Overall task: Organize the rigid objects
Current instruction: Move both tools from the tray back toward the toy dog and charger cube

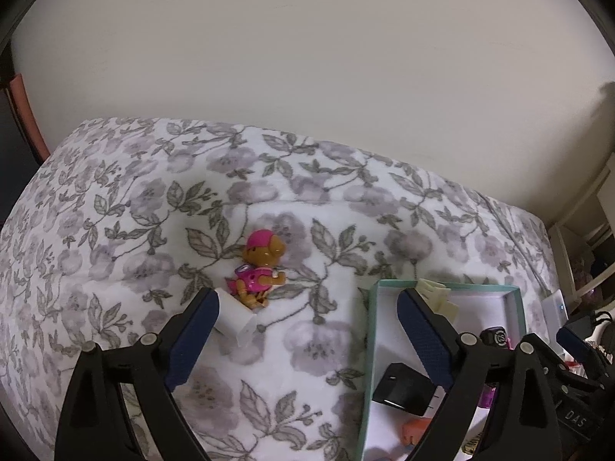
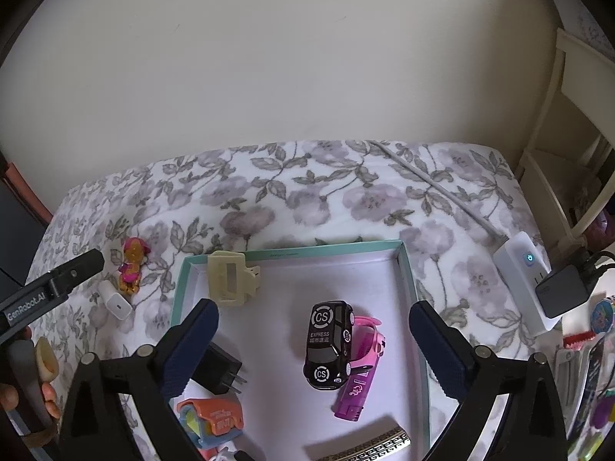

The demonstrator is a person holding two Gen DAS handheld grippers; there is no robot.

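Observation:
A teal-rimmed white box [image 2: 407,269] lies on the flowered bed; it also shows in the left wrist view [image 1: 371,330]. In it are a black toy car [image 2: 328,345], a pink toy car [image 2: 371,336], a purple lighter [image 2: 355,393], a cream hair claw [image 2: 230,282], a black plug adapter [image 2: 221,368] and an orange toy [image 2: 211,420]. Outside it, left, lie a pink puppy figure [image 1: 259,269] and a white charger [image 1: 234,317]. My left gripper [image 1: 307,330] is open above the blanket, its left finger by the charger. My right gripper [image 2: 313,342] is open and empty above the box.
A white power strip [image 2: 519,280] with a black adapter [image 2: 563,292] and a grey cable [image 2: 434,184] lies at the bed's right edge. A cream shelf [image 2: 569,134] stands right. A patterned flat item [image 2: 365,445] lies at the box front. The wall is behind.

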